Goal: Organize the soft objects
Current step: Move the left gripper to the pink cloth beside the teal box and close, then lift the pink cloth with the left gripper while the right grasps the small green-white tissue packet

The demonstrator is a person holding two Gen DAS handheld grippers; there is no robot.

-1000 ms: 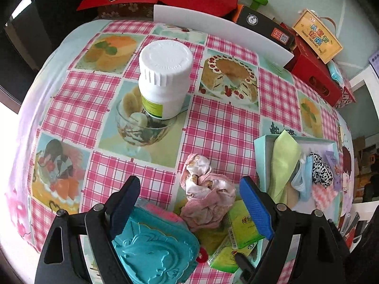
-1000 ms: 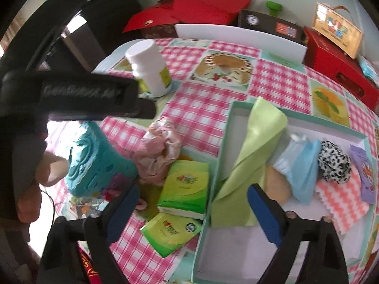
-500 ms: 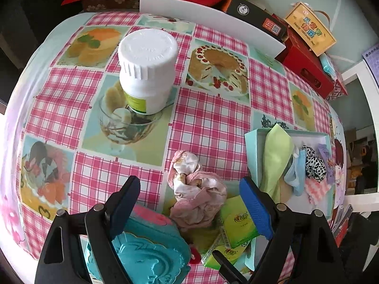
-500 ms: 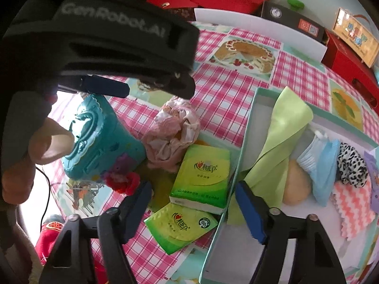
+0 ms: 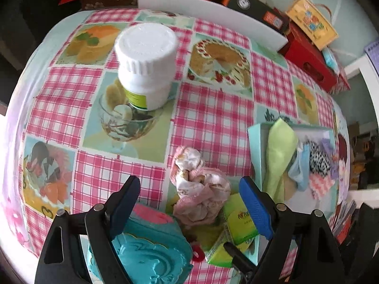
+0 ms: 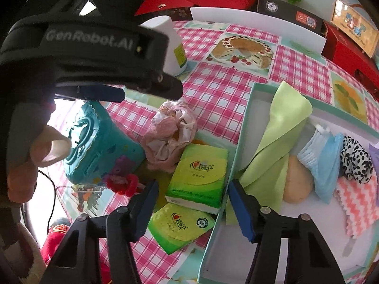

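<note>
A crumpled pink cloth (image 5: pixel 201 189) (image 6: pixel 171 132) lies on the checked tablecloth beside two green tissue packs (image 6: pixel 199 172) (image 6: pixel 181 228). My left gripper (image 5: pixel 189 203) is open and empty, hovering just above and short of the cloth. My right gripper (image 6: pixel 191 206) is open and empty, its jaws on either side of the upper tissue pack. A teal box (image 6: pixel 239 127) on the right holds a green cloth (image 6: pixel 279 127), a blue mask (image 6: pixel 324 156), a spotted scrunchie (image 6: pixel 355 163) and a pink wavy cloth (image 6: pixel 355 203).
A white pill bottle (image 5: pixel 146 66) stands at the far left. A teal embossed container (image 6: pixel 94 146) and a red plush trinket (image 6: pixel 123 182) sit by the cloth. Red and black boxes (image 5: pixel 308 54) and a white board (image 5: pixel 208 11) line the table's far edge.
My right gripper has moved left, from over the box to over the tissue packs. The left gripper drifted slightly forward and stays open over the pink cloth.
</note>
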